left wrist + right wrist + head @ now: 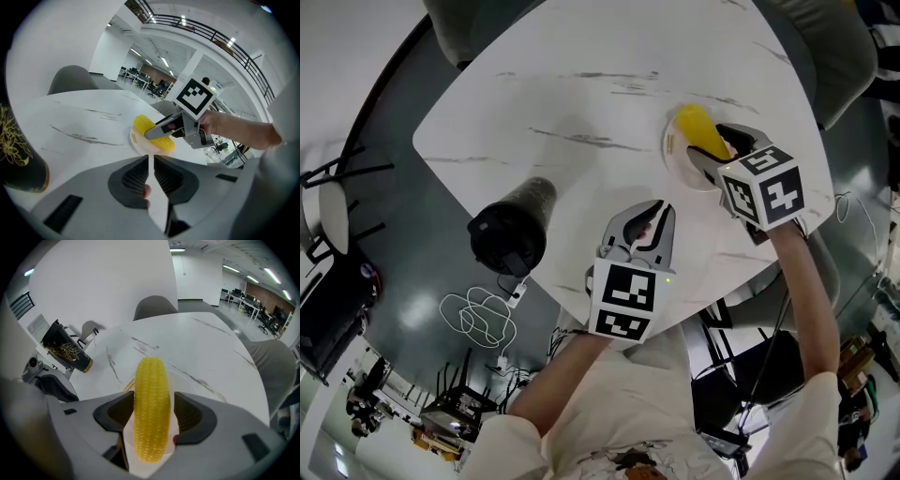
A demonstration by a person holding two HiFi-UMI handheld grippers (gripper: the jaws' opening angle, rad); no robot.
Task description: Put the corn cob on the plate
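Observation:
The yellow corn cob [698, 129] [151, 404] lies on a small white plate [675, 155] [183, 380] at the right side of the white marble table [581, 94]. My right gripper [717, 150] [154, 401] is down at the plate with a jaw on each side of the cob. A thin strip of plate shows between the cob and the right-hand jaw, so it reads as open. The left gripper view shows that gripper [154, 132] lying over the cob [143, 125]. My left gripper [645, 217] [151, 159] hovers near the table's front edge, shut on nothing.
A black cup with a gold pattern [514, 230] [16, 154] [65, 352] stands at the table's front left edge. Grey chairs [834, 56] ring the far side. A white cable [478, 319] lies coiled on the floor below.

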